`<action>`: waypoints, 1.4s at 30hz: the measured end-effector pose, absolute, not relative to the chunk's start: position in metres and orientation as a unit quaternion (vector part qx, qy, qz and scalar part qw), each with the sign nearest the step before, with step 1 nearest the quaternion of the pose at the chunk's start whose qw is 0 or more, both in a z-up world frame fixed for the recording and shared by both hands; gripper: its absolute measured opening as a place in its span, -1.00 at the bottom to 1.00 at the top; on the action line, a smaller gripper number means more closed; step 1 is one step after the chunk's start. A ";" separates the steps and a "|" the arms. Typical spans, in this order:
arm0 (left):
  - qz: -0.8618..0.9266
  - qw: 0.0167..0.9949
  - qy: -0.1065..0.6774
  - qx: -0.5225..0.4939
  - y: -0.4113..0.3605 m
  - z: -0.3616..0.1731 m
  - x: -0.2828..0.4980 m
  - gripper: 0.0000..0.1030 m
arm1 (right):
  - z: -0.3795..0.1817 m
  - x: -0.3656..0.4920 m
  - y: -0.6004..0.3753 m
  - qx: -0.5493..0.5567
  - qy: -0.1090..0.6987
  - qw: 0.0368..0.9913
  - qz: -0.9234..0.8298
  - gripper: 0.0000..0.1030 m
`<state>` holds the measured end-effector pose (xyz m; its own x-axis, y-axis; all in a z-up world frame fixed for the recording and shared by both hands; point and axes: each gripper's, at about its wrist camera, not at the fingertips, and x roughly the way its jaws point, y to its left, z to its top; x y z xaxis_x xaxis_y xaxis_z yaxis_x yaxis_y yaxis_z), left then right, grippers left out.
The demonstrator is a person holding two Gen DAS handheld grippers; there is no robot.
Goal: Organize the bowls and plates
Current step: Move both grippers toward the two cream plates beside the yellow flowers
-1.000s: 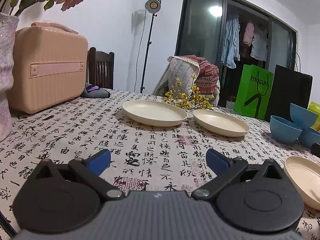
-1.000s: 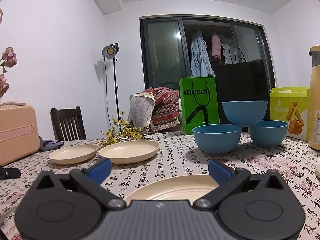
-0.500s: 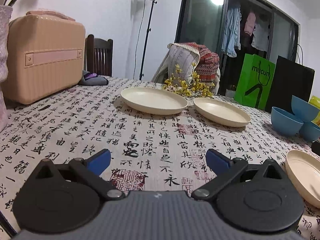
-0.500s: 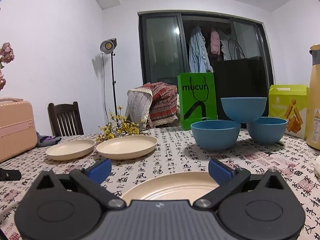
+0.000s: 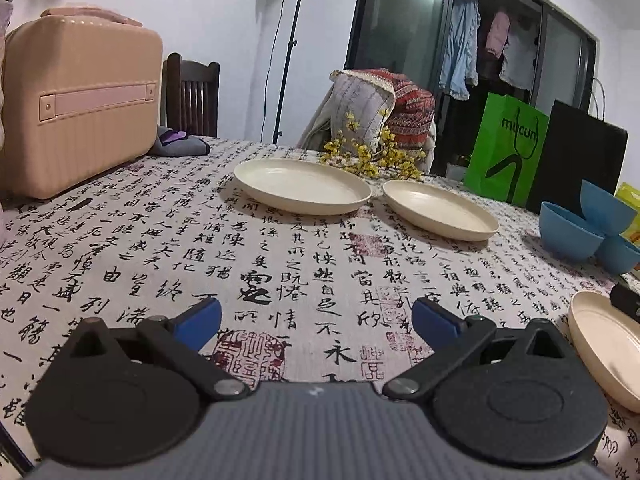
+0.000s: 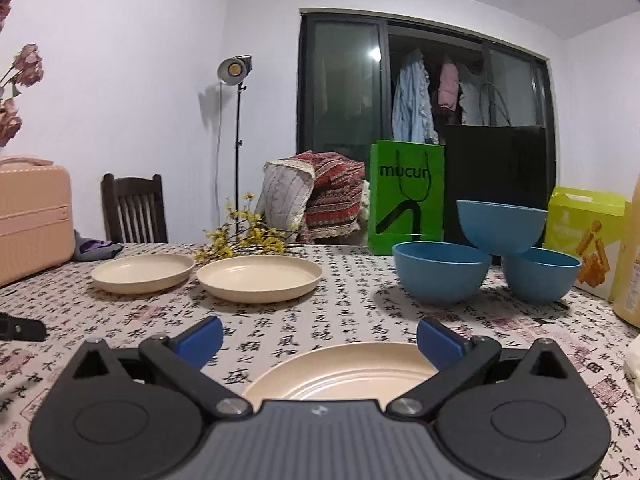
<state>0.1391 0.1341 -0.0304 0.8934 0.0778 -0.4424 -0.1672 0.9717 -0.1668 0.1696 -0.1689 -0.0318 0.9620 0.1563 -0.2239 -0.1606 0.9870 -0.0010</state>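
Barely begun, I judge: three plates (image 6: 259, 278) lie apart on the tabletop (image 5: 280, 256), bowls (image 6: 442, 278) loosely piled, and both the left hand-held gripper (image 5: 316, 318) and right hand-held gripper (image 6: 320, 336) gape wide, empty.

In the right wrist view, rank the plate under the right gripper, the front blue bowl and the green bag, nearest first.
From the right gripper:
1. Plate, directly beneath the open fingers.
2. Front blue bowl, ahead right, mid-table.
3. Green bag, at the table's far edge.
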 end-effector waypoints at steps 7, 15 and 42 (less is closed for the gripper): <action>0.062 0.969 0.215 -0.103 0.134 -0.030 0.137 1.00 | -0.029 0.169 -0.161 0.011 0.104 0.990 0.100 1.00; 0.061 0.962 0.242 -0.113 0.138 -0.030 0.145 1.00 | -0.001 0.190 -0.143 0.068 0.145 0.973 0.165 1.00; 0.075 0.959 0.231 -0.148 0.209 0.074 0.224 1.00 | 0.073 0.324 -0.058 0.117 0.242 0.932 0.242 1.00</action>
<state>0.2241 0.2088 0.0737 0.8821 0.0758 -0.4650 -0.2124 0.9450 -0.2487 0.3242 -0.0584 0.0727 0.7653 0.5078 -0.3955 -0.3944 0.8555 0.3354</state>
